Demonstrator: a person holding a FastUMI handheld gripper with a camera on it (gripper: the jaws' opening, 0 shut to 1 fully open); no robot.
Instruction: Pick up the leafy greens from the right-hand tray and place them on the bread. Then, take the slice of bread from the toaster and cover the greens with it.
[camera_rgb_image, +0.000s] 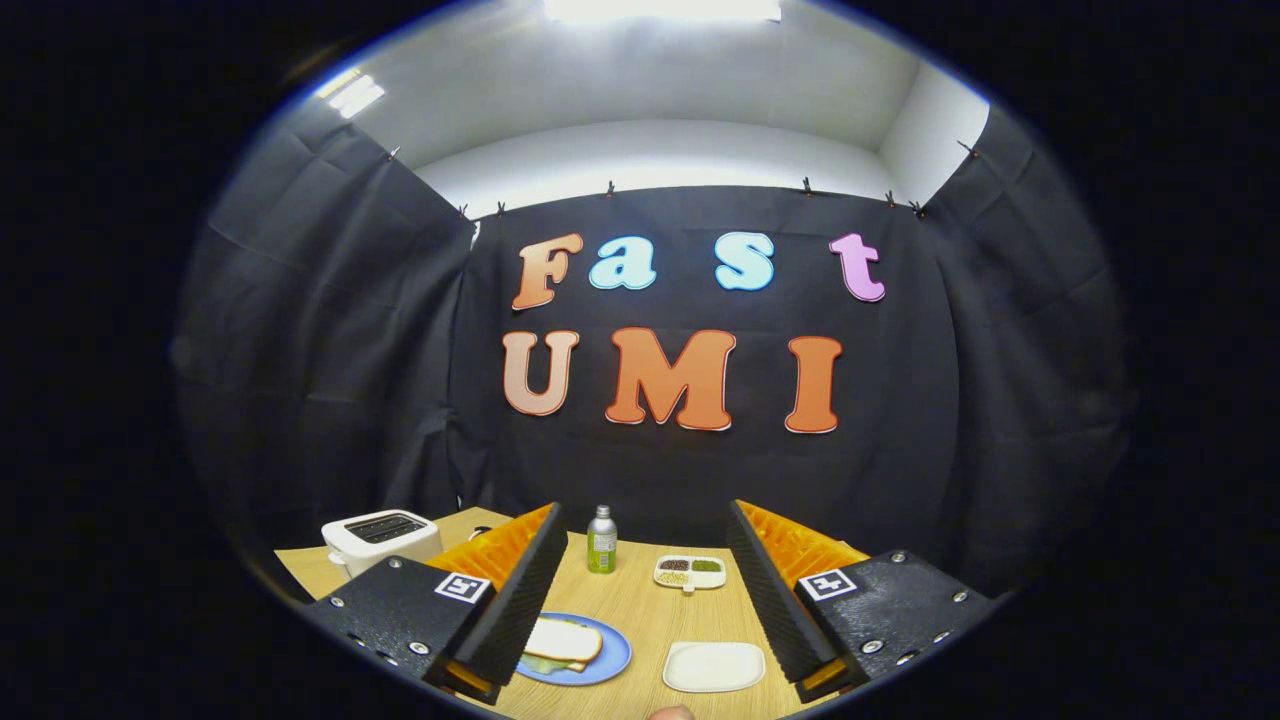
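My gripper (645, 600) is open and raised above the wooden table (640, 605), with nothing between its fingers. Below, beside the left finger, a blue plate (610, 660) holds a sandwich: a bread slice (565, 640) lies on top, and leafy greens (540, 664) peek out from under it. A white tray (714, 666) lies to the right of the plate, with nothing on it. The white toaster (380, 538) stands at the table's far left, beyond the left finger; its slots look dark.
A small green-labelled bottle (601, 540) stands at the back of the table between the fingers. To its right sits a white divided dish (690, 572) with small portions of food. Black cloth walls close in the booth behind the table.
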